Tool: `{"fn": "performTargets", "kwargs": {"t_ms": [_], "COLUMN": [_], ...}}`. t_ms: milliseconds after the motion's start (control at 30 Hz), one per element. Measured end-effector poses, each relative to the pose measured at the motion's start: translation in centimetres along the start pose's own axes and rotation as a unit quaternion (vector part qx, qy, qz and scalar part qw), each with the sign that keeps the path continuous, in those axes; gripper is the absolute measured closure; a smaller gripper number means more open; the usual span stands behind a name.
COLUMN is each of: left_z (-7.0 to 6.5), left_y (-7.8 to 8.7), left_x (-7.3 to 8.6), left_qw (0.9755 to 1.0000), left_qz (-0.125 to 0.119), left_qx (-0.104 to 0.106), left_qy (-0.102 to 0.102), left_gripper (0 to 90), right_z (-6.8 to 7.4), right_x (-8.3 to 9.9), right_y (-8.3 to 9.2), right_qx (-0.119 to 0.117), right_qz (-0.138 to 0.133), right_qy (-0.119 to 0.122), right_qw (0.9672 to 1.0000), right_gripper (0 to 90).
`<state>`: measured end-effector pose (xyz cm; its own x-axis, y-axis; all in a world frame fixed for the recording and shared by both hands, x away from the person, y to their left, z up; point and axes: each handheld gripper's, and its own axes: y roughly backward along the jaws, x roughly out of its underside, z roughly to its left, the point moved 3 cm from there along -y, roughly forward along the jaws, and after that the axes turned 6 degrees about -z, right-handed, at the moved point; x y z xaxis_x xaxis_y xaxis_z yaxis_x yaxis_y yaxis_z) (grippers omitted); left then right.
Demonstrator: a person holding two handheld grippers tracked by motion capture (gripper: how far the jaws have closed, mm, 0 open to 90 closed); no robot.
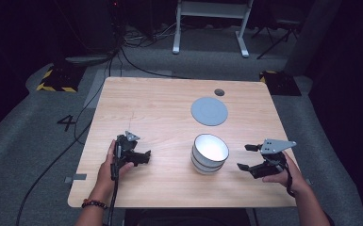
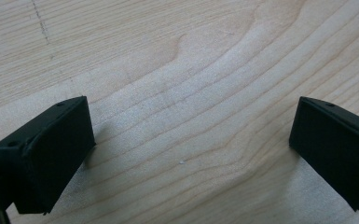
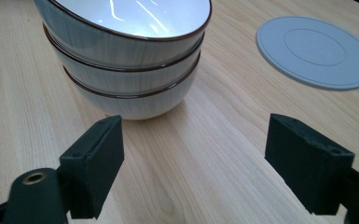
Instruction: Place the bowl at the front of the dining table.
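We have a stack of three white bowls [image 1: 210, 153] with dark brown rims standing upright near the middle of the wooden table [image 1: 160, 108], nested one inside the other, and it is toward this stack that we judge the work to be heading. Our right gripper [image 1: 246, 157] rests low on the table just to the right of the stack, its jaws spread wide apart and holding nothing; in the right gripper view the stack [image 3: 126, 56] sits ahead and to the left of the gap between the jaws, near but not touching, so we read this as a lined-up approach in which the hand waits open so a rim or wall can pass between the pads. Our left gripper [image 1: 144, 157] lies on the other side of the stack, well apart from it, pointing toward it; in the left gripper view its jaws stand wide apart over bare wood grain, gripping nothing. Farther back lies a flat grey round coaster [image 1: 209, 111], apart from the bowls, which may be a spot where a bowl gets set. Behind it sits a small dark disc [image 1: 219, 92].
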<state>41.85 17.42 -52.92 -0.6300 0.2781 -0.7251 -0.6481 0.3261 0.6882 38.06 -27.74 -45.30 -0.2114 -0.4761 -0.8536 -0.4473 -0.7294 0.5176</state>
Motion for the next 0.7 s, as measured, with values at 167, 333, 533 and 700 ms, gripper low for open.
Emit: {"fn": "performTargets", "kwargs": {"t_ms": [167,333,533,700], "left_z": [0.0,0.0,0.0,0.0], "left_y": [0.0,0.0,0.0,0.0], "left_x": [0.0,0.0,0.0,0.0], "left_qw": [1.0,1.0,1.0,1.0], "left_qz": [0.0,0.0,0.0,0.0], "left_qx": [0.0,0.0,0.0,0.0], "left_qy": [0.0,0.0,0.0,0.0], "left_gripper": [0.0,0.0,0.0,0.0], "right_z": [0.5,0.9,1.5,1.8], "right_x": [-0.7,-1.4,-2.3,-2.8], "right_y": [-0.3,-0.7,-1.2,-1.5], "right_qx": [-0.009,-0.017,-0.03,-0.036], "right_qz": [-0.001,-0.003,-0.004,-0.007], "right_qy": [0.011,0.02,0.032,0.036], "right_qw": [0.9999,0.9997,0.999,0.9987], "right_gripper": [19.7,19.8,19.9,20.1]}}
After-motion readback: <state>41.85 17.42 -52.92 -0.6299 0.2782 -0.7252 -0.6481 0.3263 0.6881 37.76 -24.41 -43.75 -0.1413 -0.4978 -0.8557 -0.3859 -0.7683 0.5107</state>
